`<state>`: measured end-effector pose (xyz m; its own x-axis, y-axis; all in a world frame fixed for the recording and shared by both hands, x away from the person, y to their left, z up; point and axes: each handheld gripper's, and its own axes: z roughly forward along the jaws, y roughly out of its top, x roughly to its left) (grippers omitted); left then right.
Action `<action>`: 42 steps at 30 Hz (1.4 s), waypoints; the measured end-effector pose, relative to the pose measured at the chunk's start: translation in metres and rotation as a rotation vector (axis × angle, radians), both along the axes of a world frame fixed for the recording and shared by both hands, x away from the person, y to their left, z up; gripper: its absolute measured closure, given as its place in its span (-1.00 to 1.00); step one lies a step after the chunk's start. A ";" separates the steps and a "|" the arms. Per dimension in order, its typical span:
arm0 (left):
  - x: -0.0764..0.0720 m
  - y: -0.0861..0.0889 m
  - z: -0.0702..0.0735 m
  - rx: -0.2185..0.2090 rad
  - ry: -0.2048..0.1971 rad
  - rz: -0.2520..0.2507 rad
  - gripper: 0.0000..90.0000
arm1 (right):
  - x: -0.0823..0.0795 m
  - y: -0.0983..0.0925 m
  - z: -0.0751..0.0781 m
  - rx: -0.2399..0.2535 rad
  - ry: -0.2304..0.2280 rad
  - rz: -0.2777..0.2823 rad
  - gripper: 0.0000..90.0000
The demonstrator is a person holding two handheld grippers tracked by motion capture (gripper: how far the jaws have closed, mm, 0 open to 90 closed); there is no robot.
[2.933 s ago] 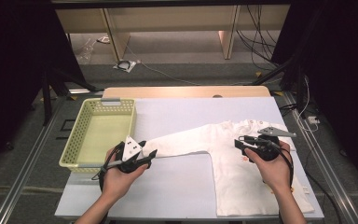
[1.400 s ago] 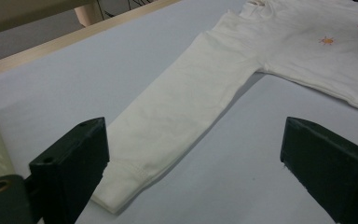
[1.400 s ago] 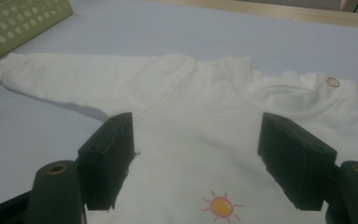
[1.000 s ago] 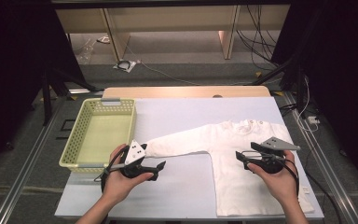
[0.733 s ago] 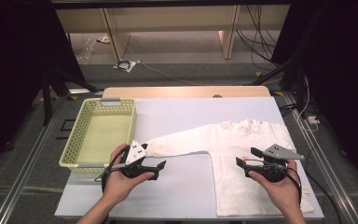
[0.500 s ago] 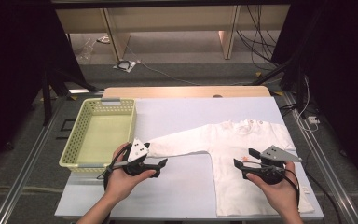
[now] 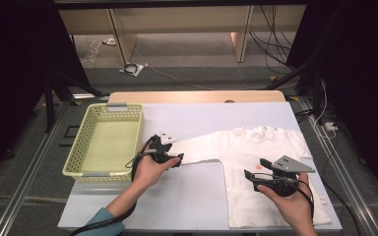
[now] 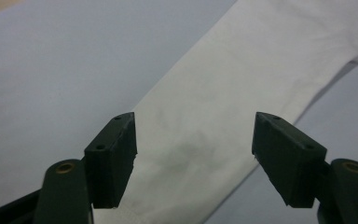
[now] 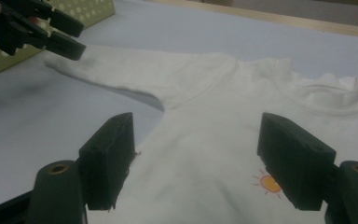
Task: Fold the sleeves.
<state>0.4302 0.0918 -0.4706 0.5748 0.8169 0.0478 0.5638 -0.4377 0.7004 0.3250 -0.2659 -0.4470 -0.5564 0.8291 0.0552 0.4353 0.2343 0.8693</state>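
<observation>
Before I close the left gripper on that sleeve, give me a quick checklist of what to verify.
1. Sleeve between the left gripper jaws: ok, the white fabric lies under the gap; the jaws have just been closing and do not press it yet.
2. Left gripper near the cuff end: ok, it sits at the sleeve's end beside the yellow basket.
3. Right gripper free: ok, jaws open above the shirt body, gripping nothing.
4. Shirt flat on the table: ok, spread out with the sleeve extended.
5. Basket empty: ok.
6. Jaw tips touching the cloth: cannot tell.
</observation>
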 end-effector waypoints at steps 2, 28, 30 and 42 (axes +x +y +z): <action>0.006 -0.002 -0.006 0.004 0.025 0.016 -0.22 | 0.000 0.000 0.000 0.000 0.001 0.002 -0.37; 0.017 -0.031 -0.010 -0.017 0.141 0.059 0.76 | 0.001 0.003 0.000 -0.002 0.002 0.012 -0.37; 0.018 -0.031 -0.010 -0.015 0.140 0.064 0.89 | 0.001 0.002 0.000 -0.002 0.005 0.009 -0.37; 0.015 -0.030 0.001 -0.065 0.071 0.050 0.97 | 0.003 0.001 0.000 0.005 0.006 0.005 -0.36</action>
